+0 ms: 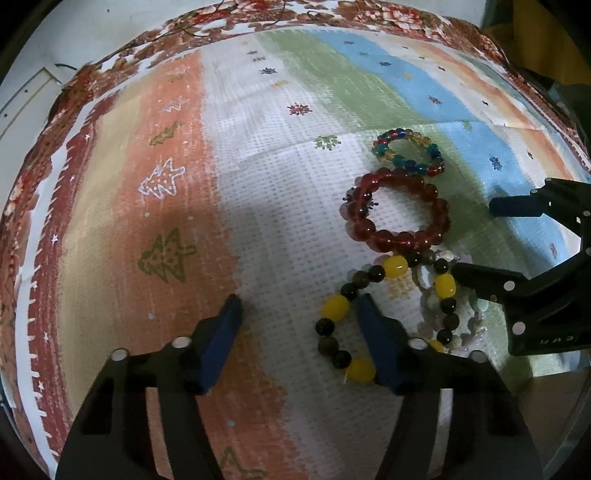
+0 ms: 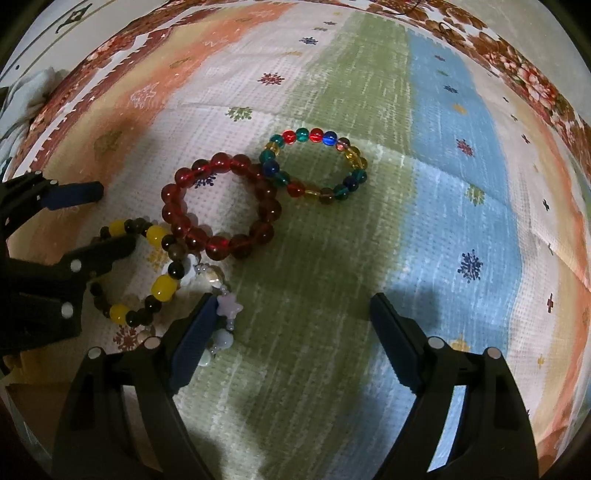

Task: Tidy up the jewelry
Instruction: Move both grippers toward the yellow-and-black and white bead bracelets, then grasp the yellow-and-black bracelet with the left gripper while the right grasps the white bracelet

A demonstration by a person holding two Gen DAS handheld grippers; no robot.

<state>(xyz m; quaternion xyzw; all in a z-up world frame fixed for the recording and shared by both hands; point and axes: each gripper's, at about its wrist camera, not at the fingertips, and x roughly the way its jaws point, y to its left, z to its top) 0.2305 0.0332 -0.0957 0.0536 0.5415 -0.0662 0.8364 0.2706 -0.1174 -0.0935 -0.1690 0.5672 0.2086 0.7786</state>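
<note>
Yellow-and-dark bead bracelet (image 1: pixel 388 306) looped round the right fingertip of left gripper (image 1: pixel 297 306), jaws spread, gripping nothing. Red glass-bead bracelet (image 2: pixel 221 206) just ahead. Pastel star-bead bracelet (image 2: pixel 221 317), clear only from right gripper (image 2: pixel 291 306), likewise spread, touching its left finger. Woven striped cloth (image 2: pixel 443 184) beneath.

Bracelets (image 2: pixel 221 206) clustered centre; striped cloth (image 1: pixel 166 184) leftward bare.

- A striped cloth (image 2: pixel 369 258) (orange, white, green and blue bands with small snowflake prints) fills most of both views.
- Beneath it, a red floral cover (image 1: pixel 388 16) shows along the upper edge.
- Dim light; shadows darken the lower centre.
</note>
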